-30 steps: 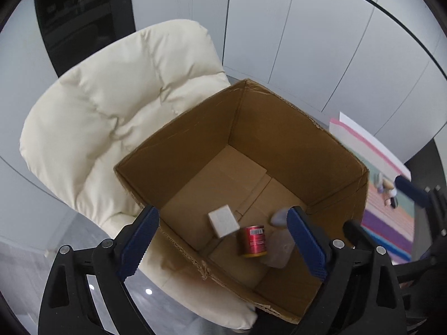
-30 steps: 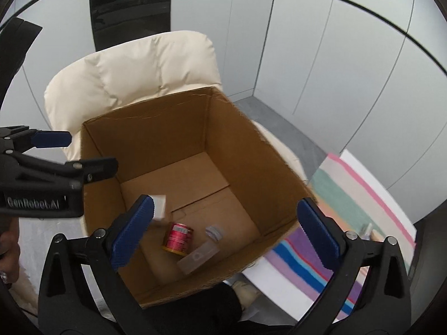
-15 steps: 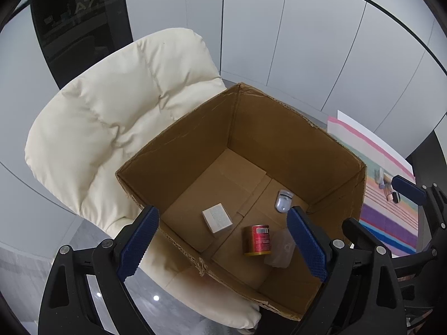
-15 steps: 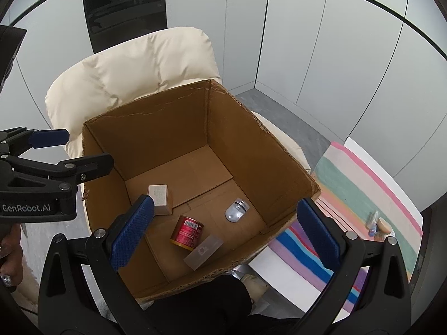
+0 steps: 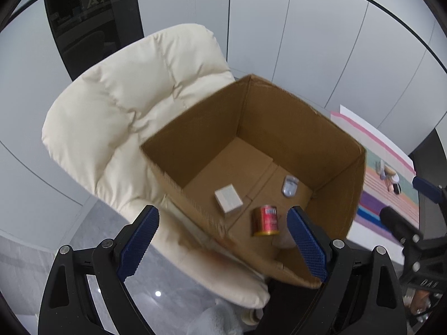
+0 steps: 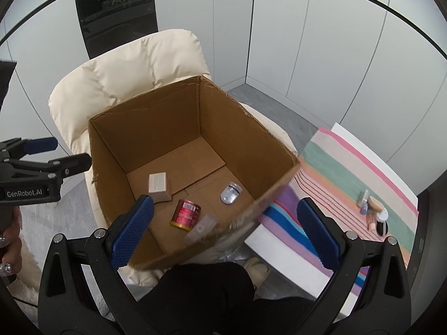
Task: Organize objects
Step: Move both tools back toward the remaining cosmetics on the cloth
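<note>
Nearest the right wrist camera, the right gripper [image 6: 223,234] stands with its jaws spread wide and nothing between them; below it a dark-clothed leg [image 6: 201,287] of the person shows. The left gripper [image 5: 222,244] likewise has its blue pads far apart and empty, hovering over the near rim of the cardboard box [image 5: 293,128], which sits open on a cream padded chair [image 5: 117,117]. In the right wrist view the left gripper shows again at the left edge, held by a hand [image 6: 11,240].

On the box floor, towards the near wall, lies a red can [image 6: 186,213] on its side, with a clear flat piece [image 6: 201,227], perhaps a small plastic case, just beside it against the near wall. A small white box [image 6: 159,185] rests a little further in, near the left wall, and a silvery rounded object [image 6: 231,192] lies apart towards the right wall.

Beyond the box to the right, a striped mat [image 6: 343,178] covers a white surface, and a cluster of small items [image 6: 374,215] sits on it, too small to identify. White panelled walls [image 6: 307,42] and a dark glass panel [image 6: 117,8] close the background
</note>
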Motion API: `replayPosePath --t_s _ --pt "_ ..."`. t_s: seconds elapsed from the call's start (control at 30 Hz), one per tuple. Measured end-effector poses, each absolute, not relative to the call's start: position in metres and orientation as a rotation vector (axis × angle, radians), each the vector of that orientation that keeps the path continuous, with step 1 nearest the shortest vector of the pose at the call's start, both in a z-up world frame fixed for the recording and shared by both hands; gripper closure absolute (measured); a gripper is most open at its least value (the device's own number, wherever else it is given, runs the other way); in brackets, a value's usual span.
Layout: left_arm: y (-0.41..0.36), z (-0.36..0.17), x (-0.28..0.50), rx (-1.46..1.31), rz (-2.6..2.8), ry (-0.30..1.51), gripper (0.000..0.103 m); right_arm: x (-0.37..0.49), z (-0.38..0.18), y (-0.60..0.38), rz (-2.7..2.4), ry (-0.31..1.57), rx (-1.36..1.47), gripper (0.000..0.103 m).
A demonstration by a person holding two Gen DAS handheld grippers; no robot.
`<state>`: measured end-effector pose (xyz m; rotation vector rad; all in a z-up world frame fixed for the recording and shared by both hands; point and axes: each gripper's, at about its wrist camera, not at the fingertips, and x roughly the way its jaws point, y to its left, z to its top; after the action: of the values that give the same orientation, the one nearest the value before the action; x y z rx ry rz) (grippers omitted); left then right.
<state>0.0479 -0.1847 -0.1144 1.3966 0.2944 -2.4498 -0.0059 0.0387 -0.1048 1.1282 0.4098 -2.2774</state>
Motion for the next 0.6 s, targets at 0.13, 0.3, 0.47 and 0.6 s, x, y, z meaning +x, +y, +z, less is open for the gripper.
replayPosePath --t_s 0.13,0.3,0.47,0.6 --pt "-0.172 -0.117 0.072 1.417 -2.439 0.289 0.009 0.009 -0.104 0.054 -2.275 0.397 1.149 0.000" --pt "-0.156 -0.125 0.106 1.477 -2.421 0.329 0.009 0.035 -0.108 0.077 -2.258 0.393 1.196 0.000" --pt "-0.153 -0.131 0.128 1.505 -2.397 0.387 0.009 0.056 -0.110 0.095 -2.222 0.345 1.240 0.000" --pt "-0.157 -0.132 0.130 1.497 -2.394 0.419 0.009 0.059 -0.109 0.098 -2.230 0.344 1.238 0.000"
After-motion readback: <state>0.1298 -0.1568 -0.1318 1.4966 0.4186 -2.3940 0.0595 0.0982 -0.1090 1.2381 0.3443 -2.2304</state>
